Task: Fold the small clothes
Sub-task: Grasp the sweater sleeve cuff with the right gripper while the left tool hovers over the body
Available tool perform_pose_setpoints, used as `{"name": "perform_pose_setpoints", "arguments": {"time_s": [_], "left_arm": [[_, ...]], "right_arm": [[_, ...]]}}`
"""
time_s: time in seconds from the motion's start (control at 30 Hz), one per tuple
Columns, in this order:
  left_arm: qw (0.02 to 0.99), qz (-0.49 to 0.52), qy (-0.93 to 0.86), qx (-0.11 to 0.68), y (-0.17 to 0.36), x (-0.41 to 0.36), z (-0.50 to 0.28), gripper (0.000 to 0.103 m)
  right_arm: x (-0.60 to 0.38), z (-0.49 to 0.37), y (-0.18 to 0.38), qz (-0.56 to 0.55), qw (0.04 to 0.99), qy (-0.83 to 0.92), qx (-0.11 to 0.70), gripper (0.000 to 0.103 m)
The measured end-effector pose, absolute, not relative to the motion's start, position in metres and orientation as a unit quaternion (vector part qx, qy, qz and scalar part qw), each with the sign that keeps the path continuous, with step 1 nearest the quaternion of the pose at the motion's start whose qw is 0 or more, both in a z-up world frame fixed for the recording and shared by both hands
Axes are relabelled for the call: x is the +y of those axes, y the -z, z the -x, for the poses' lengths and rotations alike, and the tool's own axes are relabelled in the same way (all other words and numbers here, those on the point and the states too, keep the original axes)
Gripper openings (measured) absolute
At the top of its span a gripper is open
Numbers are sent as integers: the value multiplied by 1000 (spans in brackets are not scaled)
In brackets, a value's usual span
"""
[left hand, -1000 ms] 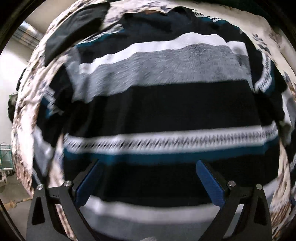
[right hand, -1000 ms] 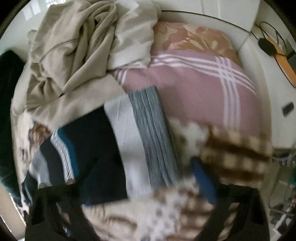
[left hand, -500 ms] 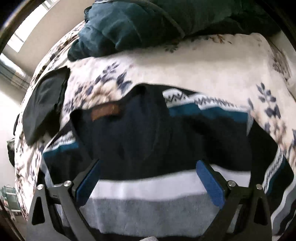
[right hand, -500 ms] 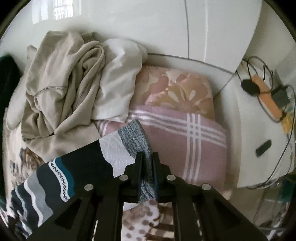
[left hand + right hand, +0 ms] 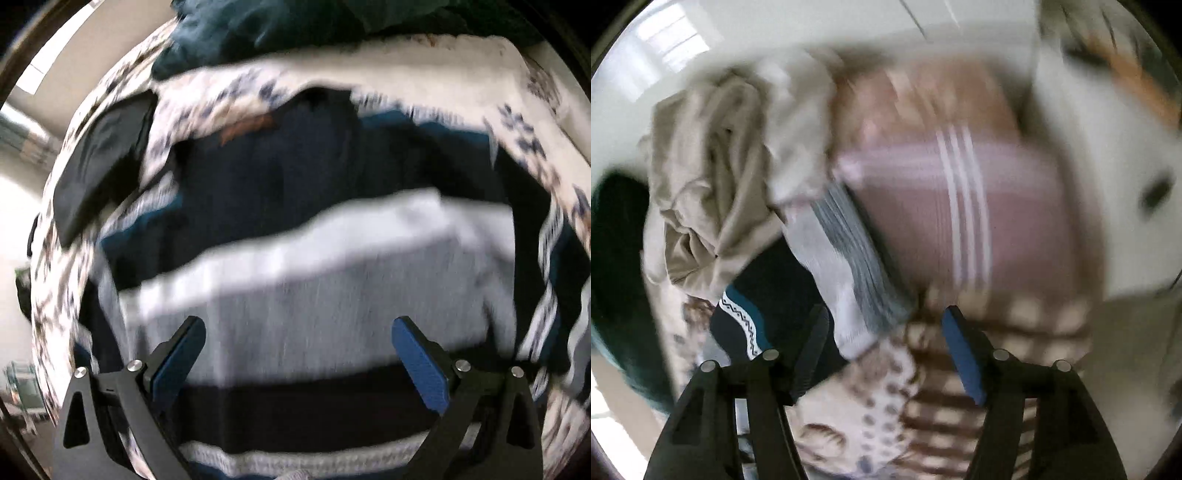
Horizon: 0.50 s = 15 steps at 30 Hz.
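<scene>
in the left wrist view the striped sweater (image 5: 314, 280) lies spread on the bed (image 5: 424, 74), which has a flowered cover; a white and grey band is folded across its dark body, and the collar with a brown label points away from the camera. the left tongs (image 5: 299, 339) hover over the grey band with their blue pads wide apart, released and holding nothing. a flat black garment (image 5: 99, 162) lies near the sweater's left side, and a dark teal pile (image 5: 258, 33) sits at the far edge. in the right wrist view, which is badly blurred, one end of the sweater (image 5: 846, 273) lies between a heap of beige clothes (image 5: 713, 177) and a pink pillow (image 5: 960, 206). the right tongs (image 5: 882, 328) are spread apart and empty just beside that end. by my judgement at least one fold is laid, but the sweater is still wide and loose, so more folds remain, and the beige heap looks untouched.
</scene>
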<state>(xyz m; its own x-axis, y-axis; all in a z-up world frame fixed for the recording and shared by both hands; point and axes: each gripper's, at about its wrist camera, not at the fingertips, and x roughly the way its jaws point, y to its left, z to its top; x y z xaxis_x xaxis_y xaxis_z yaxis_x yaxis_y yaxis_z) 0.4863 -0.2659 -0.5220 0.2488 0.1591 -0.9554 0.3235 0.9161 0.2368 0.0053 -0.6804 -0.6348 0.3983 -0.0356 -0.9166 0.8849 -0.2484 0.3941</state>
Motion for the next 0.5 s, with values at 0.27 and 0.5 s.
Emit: {"name": "perform_pose_setpoints", "arguments": {"time_s": [0.27,0.5], "left_arm": [[741,-163,17,652,544,-220,-453,103],[762,-137,-1,633,521,-160,-448,103]], "right_arm": [[-690,-49,634,-605,564,494,268,13],[-669,-152,528,-453,707,437,322,8]]}}
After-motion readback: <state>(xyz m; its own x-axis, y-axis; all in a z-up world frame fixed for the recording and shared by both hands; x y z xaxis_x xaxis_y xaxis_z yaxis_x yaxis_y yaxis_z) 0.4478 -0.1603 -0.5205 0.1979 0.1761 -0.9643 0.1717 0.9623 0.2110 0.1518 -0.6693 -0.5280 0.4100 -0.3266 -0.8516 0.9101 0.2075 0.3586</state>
